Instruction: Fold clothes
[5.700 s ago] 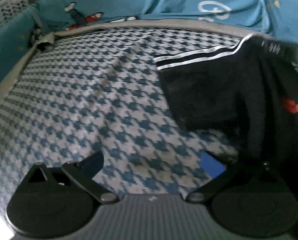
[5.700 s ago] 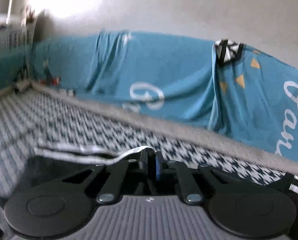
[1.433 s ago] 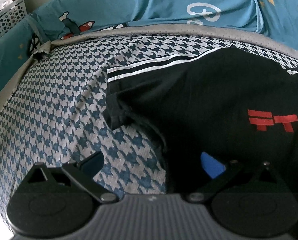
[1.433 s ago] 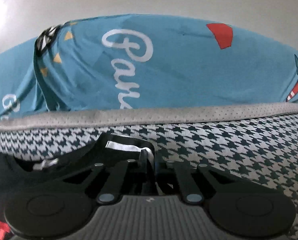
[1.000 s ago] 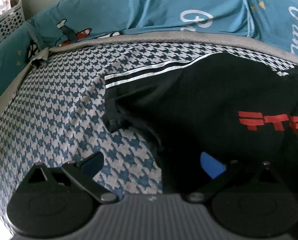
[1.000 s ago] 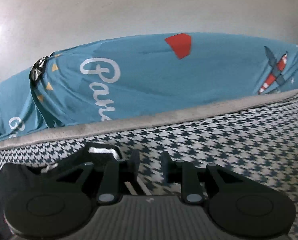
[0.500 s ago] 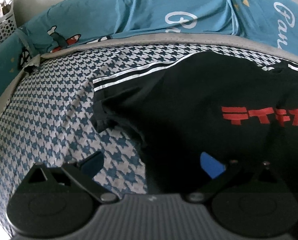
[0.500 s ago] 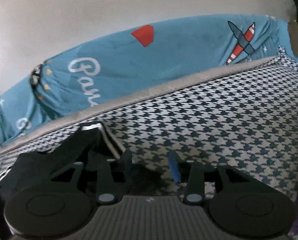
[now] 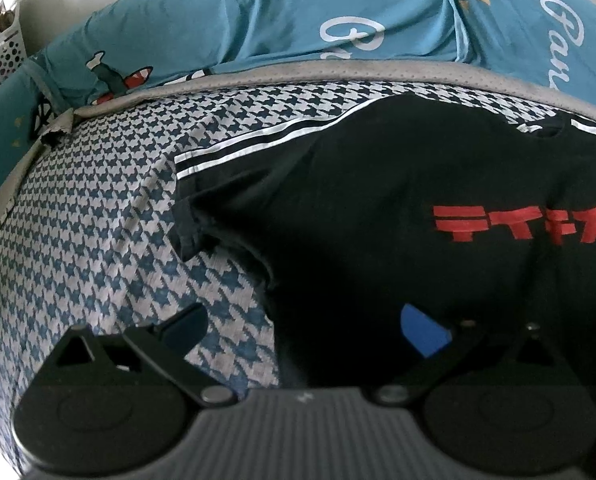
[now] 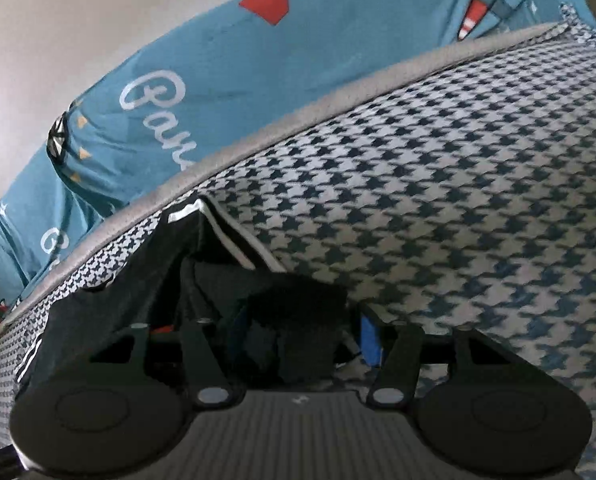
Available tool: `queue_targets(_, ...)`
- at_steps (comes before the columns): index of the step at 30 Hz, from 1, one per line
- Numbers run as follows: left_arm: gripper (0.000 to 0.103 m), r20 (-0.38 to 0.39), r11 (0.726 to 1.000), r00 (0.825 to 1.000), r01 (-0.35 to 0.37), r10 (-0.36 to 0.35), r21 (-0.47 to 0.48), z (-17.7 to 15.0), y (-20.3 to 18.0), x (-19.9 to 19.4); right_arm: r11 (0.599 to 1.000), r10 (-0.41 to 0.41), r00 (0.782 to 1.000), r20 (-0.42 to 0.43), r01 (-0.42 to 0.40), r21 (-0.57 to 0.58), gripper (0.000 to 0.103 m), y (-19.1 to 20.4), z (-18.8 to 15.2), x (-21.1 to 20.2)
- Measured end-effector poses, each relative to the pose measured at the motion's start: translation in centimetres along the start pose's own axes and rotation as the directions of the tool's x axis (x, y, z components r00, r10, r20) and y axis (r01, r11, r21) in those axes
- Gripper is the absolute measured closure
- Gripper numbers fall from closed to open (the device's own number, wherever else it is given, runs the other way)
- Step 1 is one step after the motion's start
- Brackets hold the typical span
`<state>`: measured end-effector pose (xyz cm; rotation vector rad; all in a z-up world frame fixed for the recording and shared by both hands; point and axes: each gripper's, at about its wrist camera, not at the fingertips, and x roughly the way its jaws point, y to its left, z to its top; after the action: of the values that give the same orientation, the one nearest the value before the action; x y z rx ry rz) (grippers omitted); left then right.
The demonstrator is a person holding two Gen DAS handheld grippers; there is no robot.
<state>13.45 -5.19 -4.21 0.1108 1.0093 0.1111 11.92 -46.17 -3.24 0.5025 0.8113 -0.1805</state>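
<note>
Two tools over a bed (image 9: 97,216) covered in blue-and-white houndstooth. Black T-shirt (image 9: 378,200) spread flat on it near the far edge, red lettering (image 9: 522,224) up, white-striped sleeve (image 9: 253,144) reaching left. Left tool (image 9: 302,328) hanging wide open above the shirt's lower left edge, one finger over bare cover, the other over black cloth, gripping nothing. Right tool (image 10: 298,332) closing, part open, bunched black fabric of the shirt's other sleeve (image 10: 298,304) between its fingers, pads apparently not yet pressing. Teal printed bumper (image 10: 298,56) along the bed's far side.
</note>
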Motion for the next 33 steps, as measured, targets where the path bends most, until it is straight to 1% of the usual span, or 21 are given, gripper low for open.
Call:
queue_targets(1, 0.0, -0.001, 1.0, 1.0, 0.0, 0.0, 0.0, 0.0, 0.0, 0.0, 1.0, -0.002, 1.0, -0.001, 0.002, -0.002, 0.081, 0.1, -0.1, 0.3)
queue_targets(2, 0.0, -0.001, 1.0, 1.0, -0.001, 0.001, 0.001, 0.0, 0.0, 0.0, 1.0, -0.002, 1.0, -0.004, 0.002, -0.005, 0.089, 0.1, -0.2, 0.5)
queue_targets(3, 0.0, -0.002, 1.0, 1.0, -0.001, 0.001, 0.001, 0.0, 0.0, 0.1, 1.0, -0.003, 1.0, 0.005, 0.004, -0.01, 0.09, 0.2, -0.2, 0.5)
queue_targets(4, 0.0, -0.002, 1.0, 1.0, -0.002, 0.002, 0.001, 0.0, 0.0, 0.1, 1.0, -0.008, 0.999, 0.039, 0.009, -0.026, 0.092, 0.5, -0.2, 0.1)
queue_targets(6, 0.0, 0.0, 1.0, 1.0, -0.002, 0.002, 0.0, -0.1, 0.0, 0.0, 0.997, -0.021, 0.991, 0.136, 0.03, -0.067, 0.093, 1.1, 0.0, -1.3)
queue_targets(7, 0.0, 0.0, 1.0, 1.0, -0.001, 0.001, 0.001, -0.1, 0.0, 0.1, 0.996, -0.03, 0.982, 0.188, 0.045, -0.08, 0.093, 1.3, 0.1, -2.2)
queue_targets(9, 0.0, -0.003, 1.0, 1.0, -0.002, 0.002, 0.007, -0.1, -0.2, 0.2, 0.992, -0.066, 0.963, 0.263, 0.091, -0.084, 0.094, 1.3, 0.4, -3.6)
queue_targets(11, 0.0, -0.003, 1.0, 1.0, -0.003, 0.003, 0.013, -0.2, -0.4, 0.2, 0.987, -0.115, 0.946, 0.302, 0.144, -0.076, 0.094, 1.1, 0.4, -4.2)
queue_targets(14, 0.0, -0.003, 1.0, 1.0, 0.001, -0.001, 0.014, -0.2, -0.5, 0.2, 0.973, -0.16, 0.943, 0.292, 0.201, -0.117, 0.093, 1.1, 0.3, -3.7)
queue_targets(17, 0.0, -0.003, 1.0, 1.0, 0.004, -0.004, 0.015, -0.3, -0.6, 0.2, 0.978, -0.162, 0.967, 0.197, 0.183, -0.098, 0.092, 0.3, 0.6, -2.9)
queue_targets(19, 0.0, -0.003, 1.0, 1.0, 0.004, -0.004, 0.017, -0.3, -0.7, 0.1, 0.987, -0.152, 0.975, 0.159, 0.16, -0.035, 0.089, -0.9, 0.8, -3.0)
queue_targets(20, 0.0, -0.003, 1.0, 1.0, 0.005, -0.005, 0.018, -0.3, -0.8, 0.1, 0.988, -0.151, 0.976, 0.156, 0.154, -0.007, 0.087, -1.5, 0.8, -3.2)
queue_targets(23, 0.0, -0.005, 1.0, 1.0, 0.013, -0.013, 0.018, -0.3, -1.0, 0.1, 0.986, -0.163, 0.969, 0.183, 0.156, 0.055, 0.082, -3.0, 1.1, -4.0)
queue_targets(25, 0.0, -0.007, 1.0, 1.0, 0.019, -0.019, 0.021, -0.4, -1.2, 0.1, 0.984, -0.167, 0.966, 0.195, 0.15, 0.099, 0.081, -4.0, 1.3, -4.4)
queue_targets(29, 0.0, -0.007, 0.999, 1.0, 0.02, -0.02, 0.029, -0.5, -1.7, 0.1, 0.974, -0.164, 0.968, 0.19, 0.128, 0.189, 0.079, -5.8, 1.8, -4.6)
queue_targets(33, 0.0, -0.004, 0.999, 1.0, 0.02, -0.02, 0.036, -0.5, -1.9, 0.1, 0.97, -0.172, 0.967, 0.191, 0.133, 0.202, 0.079, -6.0, 2.3, -4.1)
